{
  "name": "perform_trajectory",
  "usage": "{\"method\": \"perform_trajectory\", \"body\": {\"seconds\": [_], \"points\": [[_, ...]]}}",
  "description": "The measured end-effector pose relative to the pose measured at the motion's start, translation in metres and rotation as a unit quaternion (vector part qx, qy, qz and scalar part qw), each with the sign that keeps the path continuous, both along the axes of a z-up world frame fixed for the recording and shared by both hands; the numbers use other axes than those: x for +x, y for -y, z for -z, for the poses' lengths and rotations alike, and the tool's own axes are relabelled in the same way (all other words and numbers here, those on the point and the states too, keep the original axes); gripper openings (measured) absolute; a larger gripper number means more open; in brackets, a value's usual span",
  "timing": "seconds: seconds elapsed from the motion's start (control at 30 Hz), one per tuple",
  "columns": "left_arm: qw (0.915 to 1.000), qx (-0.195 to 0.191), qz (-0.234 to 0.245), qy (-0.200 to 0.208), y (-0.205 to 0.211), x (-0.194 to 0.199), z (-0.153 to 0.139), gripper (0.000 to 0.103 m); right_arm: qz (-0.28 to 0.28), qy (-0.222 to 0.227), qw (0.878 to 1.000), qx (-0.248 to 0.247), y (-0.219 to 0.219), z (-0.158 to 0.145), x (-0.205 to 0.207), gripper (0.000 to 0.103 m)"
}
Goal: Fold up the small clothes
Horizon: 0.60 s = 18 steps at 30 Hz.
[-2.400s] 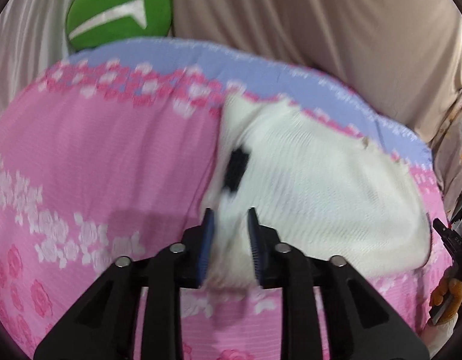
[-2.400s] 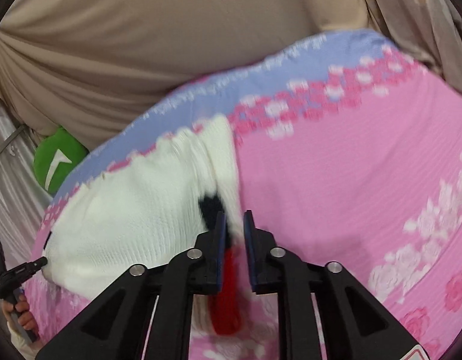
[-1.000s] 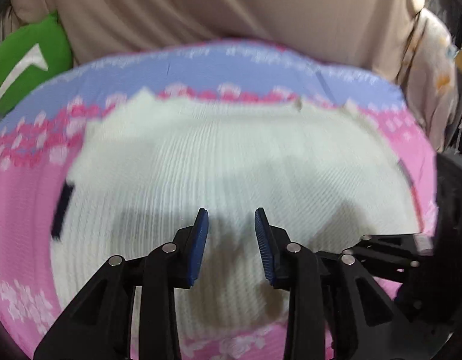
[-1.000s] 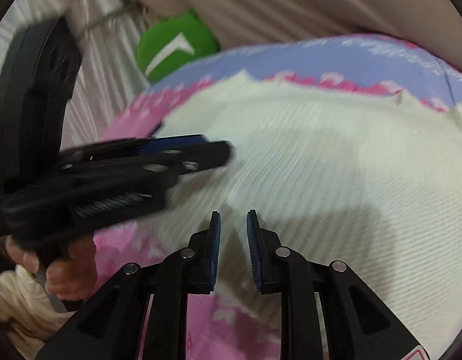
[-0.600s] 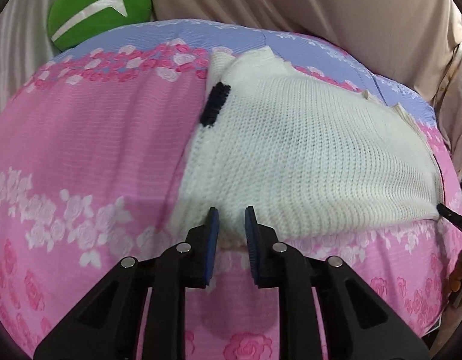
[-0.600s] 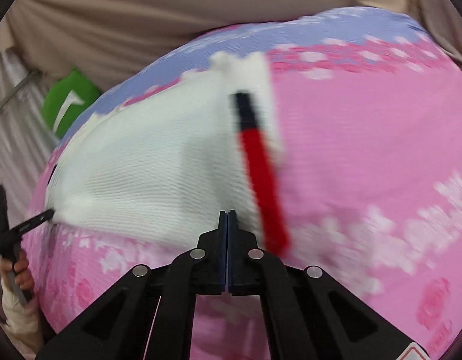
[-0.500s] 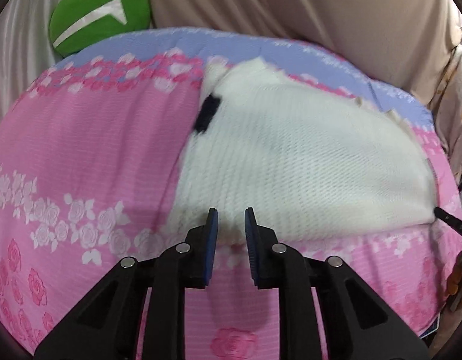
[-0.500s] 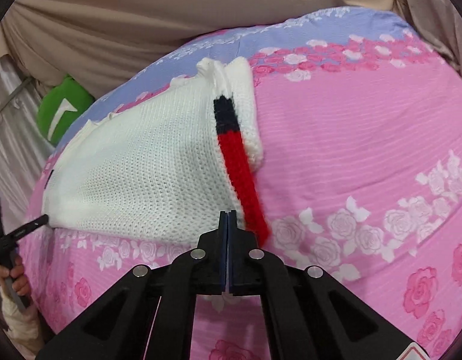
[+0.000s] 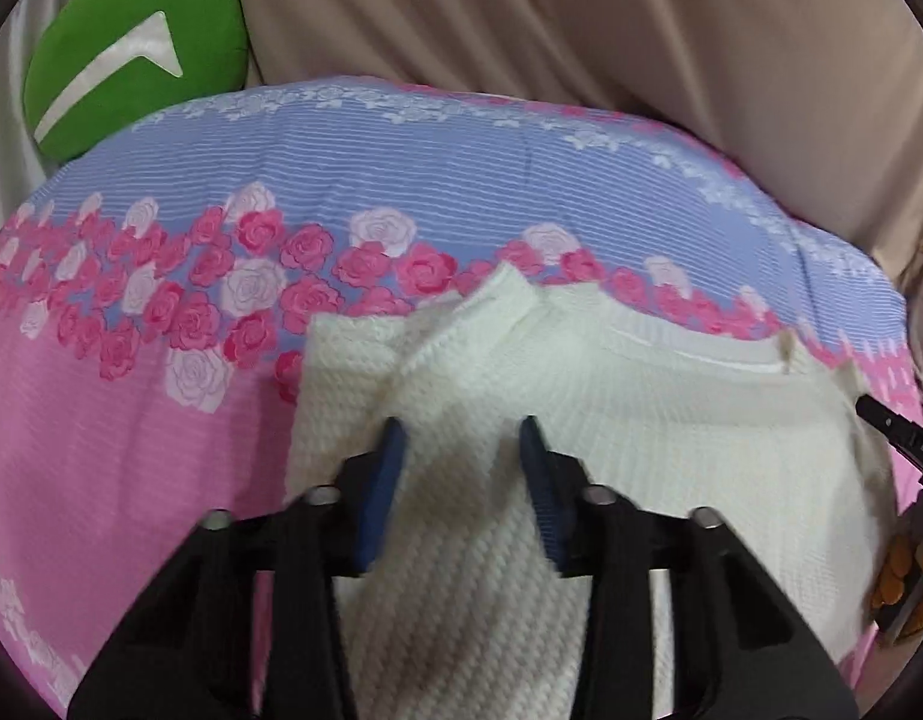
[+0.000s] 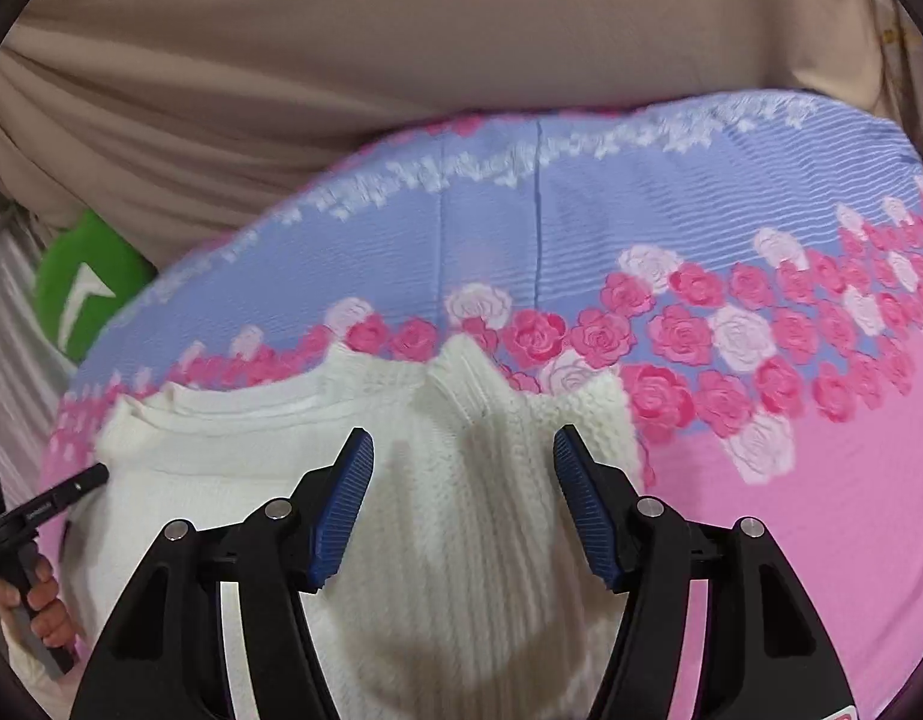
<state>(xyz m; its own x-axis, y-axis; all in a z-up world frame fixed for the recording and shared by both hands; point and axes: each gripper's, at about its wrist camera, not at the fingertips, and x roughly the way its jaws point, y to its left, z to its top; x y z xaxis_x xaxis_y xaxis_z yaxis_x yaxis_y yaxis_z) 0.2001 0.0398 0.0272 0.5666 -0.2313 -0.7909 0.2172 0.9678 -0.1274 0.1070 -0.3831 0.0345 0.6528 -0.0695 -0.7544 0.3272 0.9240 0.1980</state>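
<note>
A white knitted sweater [image 9: 671, 420] lies folded on the pink and blue rose-print bedsheet [image 9: 131, 420]; it also shows in the right wrist view [image 10: 461, 516]. My left gripper [image 9: 461, 438] is open and hovers just above the sweater's left part, with nothing between the jaws. My right gripper [image 10: 464, 456] is wide open above the sweater's right part, near a folded sleeve cuff [image 10: 467, 378]. The other gripper's tip [image 9: 893, 426] shows at the right edge of the left wrist view, and the left one [image 10: 35, 510] at the left of the right wrist view.
A green cushion [image 9: 131, 48] with a white mark lies at the far left corner of the bed, also in the right wrist view [image 10: 89, 288]. A beige draped cloth [image 9: 581, 30] hangs behind the bed. The bedsheet [image 10: 821, 510] spreads to both sides of the sweater.
Both grippers moved forward over the sweater and opened; the right one was shut half a second ago. The red and black striped part no longer shows; the sweater looks folded over.
</note>
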Motion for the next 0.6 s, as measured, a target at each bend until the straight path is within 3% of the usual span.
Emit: {"method": "perform_trajectory", "body": {"seconds": [0.03, 0.07, 0.17, 0.2, 0.27, 0.3, 0.43, 0.53, 0.6], "points": [[0.9999, 0.007, -0.003, 0.006, -0.001, 0.0, -0.001, 0.013, -0.012, 0.005, 1.0, 0.002, -0.004, -0.001, -0.002, 0.009], [0.9999, 0.007, -0.003, 0.011, -0.003, 0.001, -0.003, 0.004, -0.017, 0.037, 0.999, 0.005, -0.007, -0.01, -0.01, 0.009], [0.9998, 0.006, -0.012, 0.013, -0.013, 0.005, 0.0, 0.001, 0.005, 0.11, 0.994, -0.01, -0.003, -0.032, -0.035, 0.008], [0.9999, 0.005, -0.013, 0.009, -0.015, 0.008, 0.006, 0.0, 0.017, 0.097, 0.995, -0.014, 0.004, -0.028, -0.031, 0.008], [0.9996, 0.006, -0.012, 0.024, -0.015, 0.007, 0.011, 0.001, 0.035, 0.016, 0.999, -0.003, 0.02, 0.006, -0.012, 0.008], [0.9995, 0.011, -0.013, 0.027, -0.014, 0.007, 0.011, 0.001, 0.032, 0.018, 0.999, 0.027, 0.026, 0.012, -0.011, 0.007], [0.9987, 0.021, -0.024, 0.04, -0.012, -0.002, 0.002, 0.001, 0.055, 0.072, 0.996, -0.002, 0.008, -0.022, -0.036, 0.018], [0.9963, 0.019, -0.011, 0.083, -0.006, -0.036, -0.025, 0.001, -0.015, 0.105, 0.994, 0.001, -0.041, -0.041, -0.049, 0.018], [0.9952, 0.003, 0.017, 0.096, 0.007, -0.061, -0.039, 0.003, -0.079, 0.101, 0.992, 0.003, -0.085, -0.039, -0.048, 0.018]]}}
